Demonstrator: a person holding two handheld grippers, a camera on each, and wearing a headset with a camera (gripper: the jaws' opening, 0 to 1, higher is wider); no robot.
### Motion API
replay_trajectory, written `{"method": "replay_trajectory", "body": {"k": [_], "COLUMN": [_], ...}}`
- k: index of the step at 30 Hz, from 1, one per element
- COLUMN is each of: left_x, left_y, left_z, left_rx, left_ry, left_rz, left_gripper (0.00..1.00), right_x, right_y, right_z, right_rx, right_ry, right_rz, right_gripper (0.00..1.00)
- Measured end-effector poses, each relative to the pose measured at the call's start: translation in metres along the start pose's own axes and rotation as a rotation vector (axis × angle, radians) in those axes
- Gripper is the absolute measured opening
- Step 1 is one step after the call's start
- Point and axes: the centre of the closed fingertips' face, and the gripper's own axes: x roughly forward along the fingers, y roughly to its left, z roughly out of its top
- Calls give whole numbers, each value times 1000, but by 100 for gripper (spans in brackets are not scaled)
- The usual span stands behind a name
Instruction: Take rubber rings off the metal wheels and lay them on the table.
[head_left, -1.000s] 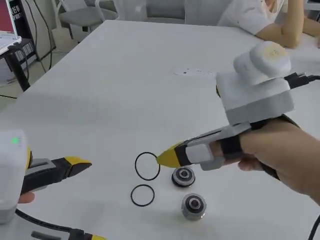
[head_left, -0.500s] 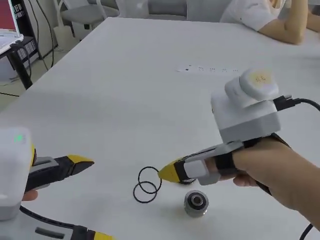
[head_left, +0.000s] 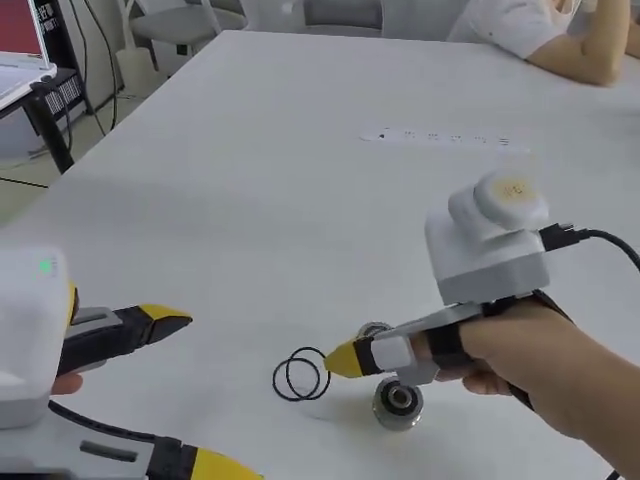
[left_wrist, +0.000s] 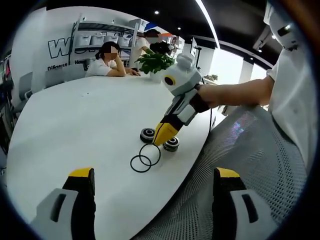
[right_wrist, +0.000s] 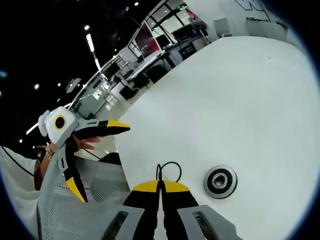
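Two black rubber rings (head_left: 297, 377) lie overlapped on the white table (head_left: 300, 180), also seen as rings (left_wrist: 145, 159). My right gripper (head_left: 337, 359) is shut, its yellow tips pinching the edge of one ring (right_wrist: 169, 169). One metal wheel (head_left: 398, 400) stands just under that gripper. A second wheel (head_left: 375, 329) peeks out behind it. The left gripper view shows both wheels (left_wrist: 148, 135) (left_wrist: 171, 144) and the right gripper (left_wrist: 161, 140). One wheel (right_wrist: 220, 181) sits right of the right gripper (right_wrist: 160, 184). My left gripper (head_left: 195, 395) (left_wrist: 155, 172) is open and empty, left of the rings.
A power strip (head_left: 445, 139) lies far back on the table. A person leans on the table's far right corner (head_left: 560, 45). Chairs and a dark stand (head_left: 50, 105) are off the left side. The near table edge is close to the rings.
The right gripper has dropped lower and drawn the farther ring toward the nearer one, so the two now overlap. The head camera has tilted. The left gripper stays put.
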Motion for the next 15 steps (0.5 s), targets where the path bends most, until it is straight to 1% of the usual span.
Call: {"method": "replay_trajectory", "body": {"k": [2, 5, 9, 10, 12, 15], "left_x": [0, 0, 1, 1, 1, 1], "left_y": [0, 0, 0, 0, -1, 0], "left_z": [0, 0, 0, 0, -1, -1], "left_rx": [-1, -4, -6, -6, -5, -4], "left_ry": [-1, -1, 2, 3, 5, 8], "left_rz": [0, 0, -1, -1, -1, 2], "left_gripper": [97, 97, 97, 97, 97, 97], "right_x": [3, 4, 4, 4, 4, 3], "right_y": [-1, -9, -15, -19, -23, -26], "right_z": [-3, -5, -4, -3, -4, -5], "right_rx": [5, 8, 29, 31, 27, 18], "right_ry": [8, 12, 7, 5, 10, 13], "right_rz": [-5, -41, -54, -57, -76, -91], "right_gripper": [0, 0, 0, 0, 0, 0]}}
